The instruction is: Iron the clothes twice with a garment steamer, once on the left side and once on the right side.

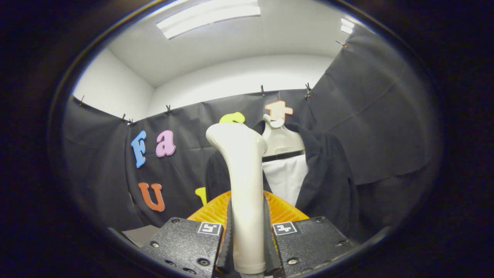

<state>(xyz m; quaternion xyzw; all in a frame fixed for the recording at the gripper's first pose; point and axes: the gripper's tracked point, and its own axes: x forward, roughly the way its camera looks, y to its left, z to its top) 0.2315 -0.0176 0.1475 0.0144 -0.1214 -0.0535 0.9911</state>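
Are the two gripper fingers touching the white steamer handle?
Touching. The gripper view shows both fingers pressed against the sides of the steamer handle, with no gap; the gripper is shut on it.

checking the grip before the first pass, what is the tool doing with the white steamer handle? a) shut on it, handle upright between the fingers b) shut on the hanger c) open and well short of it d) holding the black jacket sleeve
a: the tool has both fingers pressed on the white plastic garment steamer handle, which stands upright between them, with the black jacket on its white hanger beyond.
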